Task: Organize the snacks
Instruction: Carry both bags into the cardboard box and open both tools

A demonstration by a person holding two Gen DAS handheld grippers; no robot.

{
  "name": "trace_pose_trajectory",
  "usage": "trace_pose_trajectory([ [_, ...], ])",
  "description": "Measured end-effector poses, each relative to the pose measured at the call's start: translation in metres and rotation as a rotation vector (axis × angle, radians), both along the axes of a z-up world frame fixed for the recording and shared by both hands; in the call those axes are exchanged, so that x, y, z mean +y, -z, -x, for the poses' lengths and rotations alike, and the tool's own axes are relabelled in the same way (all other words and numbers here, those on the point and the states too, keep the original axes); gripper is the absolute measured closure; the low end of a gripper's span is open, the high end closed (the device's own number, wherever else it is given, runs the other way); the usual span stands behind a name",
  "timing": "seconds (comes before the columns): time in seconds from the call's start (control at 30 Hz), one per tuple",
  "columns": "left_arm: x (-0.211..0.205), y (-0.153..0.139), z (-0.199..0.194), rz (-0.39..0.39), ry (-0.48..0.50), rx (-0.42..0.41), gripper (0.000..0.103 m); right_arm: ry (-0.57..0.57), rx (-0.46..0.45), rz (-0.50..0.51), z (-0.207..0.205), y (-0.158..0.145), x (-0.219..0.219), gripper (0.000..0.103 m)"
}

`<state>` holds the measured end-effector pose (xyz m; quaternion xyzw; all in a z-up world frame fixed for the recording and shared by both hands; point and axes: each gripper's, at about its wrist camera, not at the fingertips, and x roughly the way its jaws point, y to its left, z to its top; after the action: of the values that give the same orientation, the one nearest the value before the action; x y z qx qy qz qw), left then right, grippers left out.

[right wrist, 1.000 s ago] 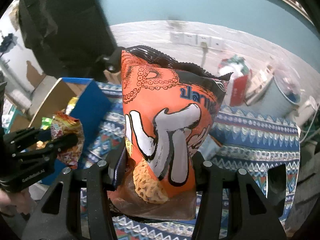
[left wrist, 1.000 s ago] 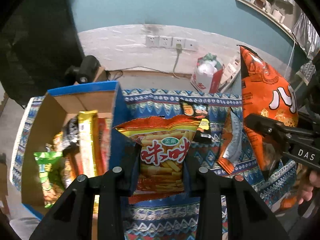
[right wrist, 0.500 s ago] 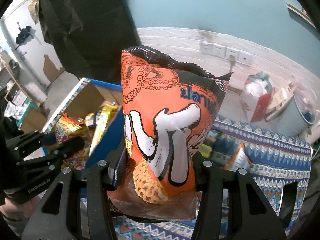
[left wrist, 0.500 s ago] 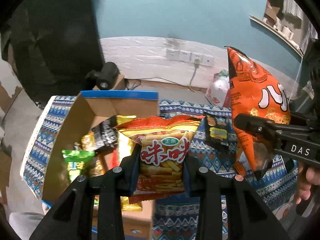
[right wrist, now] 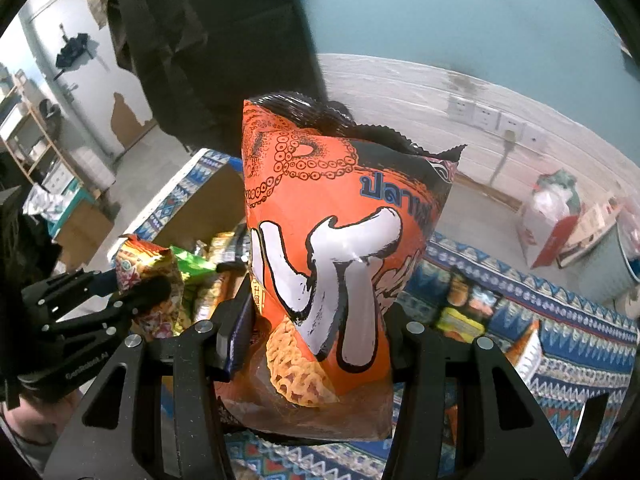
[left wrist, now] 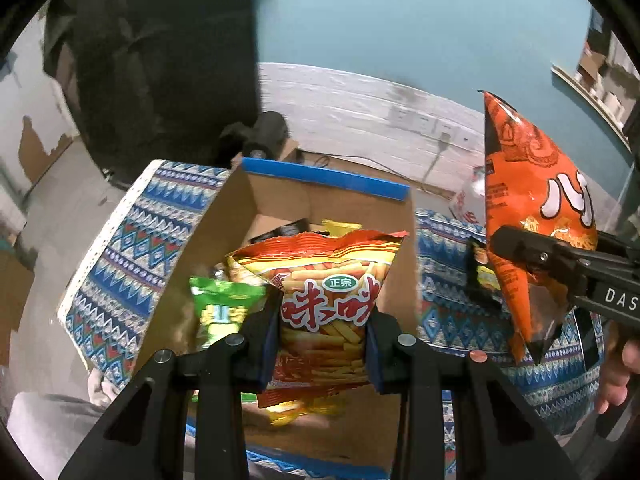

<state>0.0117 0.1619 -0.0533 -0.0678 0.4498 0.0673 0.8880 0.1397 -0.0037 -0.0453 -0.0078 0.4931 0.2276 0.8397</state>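
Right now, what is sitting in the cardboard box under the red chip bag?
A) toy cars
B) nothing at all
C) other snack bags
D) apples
C: inside the cardboard box, a green snack bag and other packets lie below the red chip bag that the left tool holds.

The cardboard box (left wrist: 280,208) sits at the tablecloth's (left wrist: 132,248) left end, snack packets inside; a few more packets (right wrist: 460,320) lie loose to its right.

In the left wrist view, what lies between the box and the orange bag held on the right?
A stretch of patterned cloth separates the box from the orange bag, with a small dark snack packet lying on it near the bag.
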Motion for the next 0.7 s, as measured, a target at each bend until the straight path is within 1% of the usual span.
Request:
trace_pose_trajectory([
  [0.13,0.018,0.007,0.004,0.011,-0.035,0.010,0.067,-0.023,0.007,-0.001,-0.003,0.004,0.019,0.054],
  [0.3,0.043,0.026,0.005,0.029,-0.083,0.048,0.067,-0.042,0.029,-0.017,-0.009,0.009,0.037,0.054],
  [0.5,0.057,0.044,0.004,0.056,-0.105,0.093,0.067,-0.071,0.050,-0.014,-0.010,0.015,0.061,0.054],
  [0.53,0.058,0.044,0.004,0.060,-0.108,0.095,0.065,-0.080,0.054,-0.013,-0.011,0.017,0.065,0.054],
  [0.57,0.061,0.045,0.004,0.064,-0.114,0.099,0.060,-0.086,0.056,-0.012,-0.011,0.018,0.069,0.054],
  [0.6,0.063,0.045,0.004,0.069,-0.123,0.102,0.051,-0.092,0.062,-0.007,-0.011,0.019,0.073,0.054],
  [0.67,0.069,0.042,0.006,0.085,-0.139,0.093,0.041,-0.103,0.065,-0.002,-0.011,0.021,0.080,0.054],
  [0.7,0.071,0.040,0.008,0.092,-0.142,0.086,0.041,-0.108,0.067,-0.001,-0.011,0.022,0.083,0.054],
])
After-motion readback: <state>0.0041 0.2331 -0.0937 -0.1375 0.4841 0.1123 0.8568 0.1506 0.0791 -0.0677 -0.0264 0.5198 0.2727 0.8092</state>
